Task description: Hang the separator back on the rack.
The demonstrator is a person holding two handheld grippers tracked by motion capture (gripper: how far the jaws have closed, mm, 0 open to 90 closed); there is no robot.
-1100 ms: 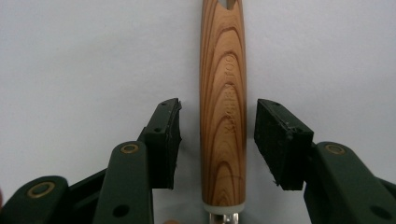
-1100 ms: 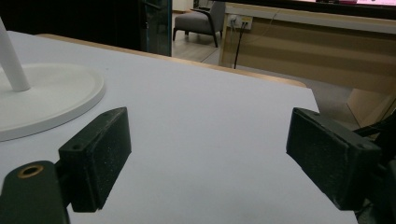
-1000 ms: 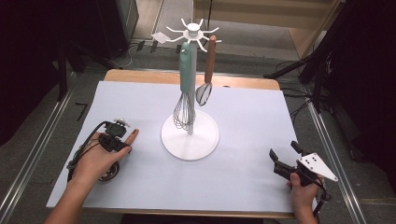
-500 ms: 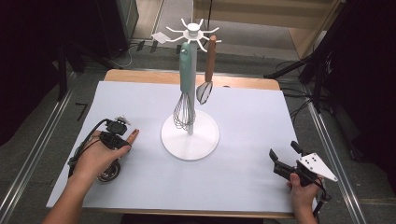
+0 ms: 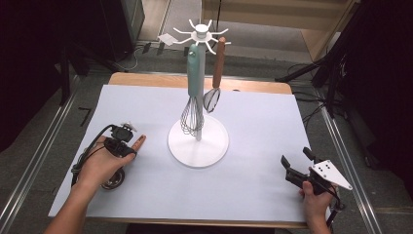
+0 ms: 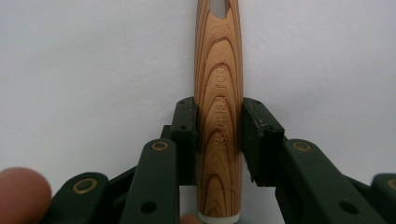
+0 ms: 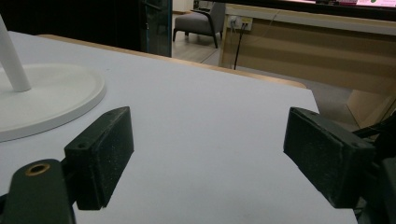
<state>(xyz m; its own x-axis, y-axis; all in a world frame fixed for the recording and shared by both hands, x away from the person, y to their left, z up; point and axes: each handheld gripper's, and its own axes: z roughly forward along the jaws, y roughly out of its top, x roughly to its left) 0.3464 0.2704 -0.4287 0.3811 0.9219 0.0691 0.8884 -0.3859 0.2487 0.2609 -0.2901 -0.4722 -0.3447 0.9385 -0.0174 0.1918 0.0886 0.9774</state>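
Note:
A utensil with a wood-grain handle (image 6: 218,56) lies on the white table cover. My left gripper (image 6: 218,121) is shut on it, both pads pressing its sides after the jaws have just been closing. In the high view the left gripper (image 5: 127,145) sits at the table's left, and the handle's tip (image 5: 139,142) pokes out toward the stand. A dark round metal end (image 5: 113,180) shows under the hand. My right gripper (image 5: 295,157) rests at the front right, open. Its jaws (image 7: 208,140) have just closed a little and hold nothing.
A white hook stand (image 5: 198,146) rises in the table's middle. A teal-handled whisk (image 5: 192,117) and a brown-handled small strainer (image 5: 212,99) hang from it. The stand's base (image 7: 42,100) lies left of my right gripper. The wooden table edge (image 5: 195,82) runs along the back.

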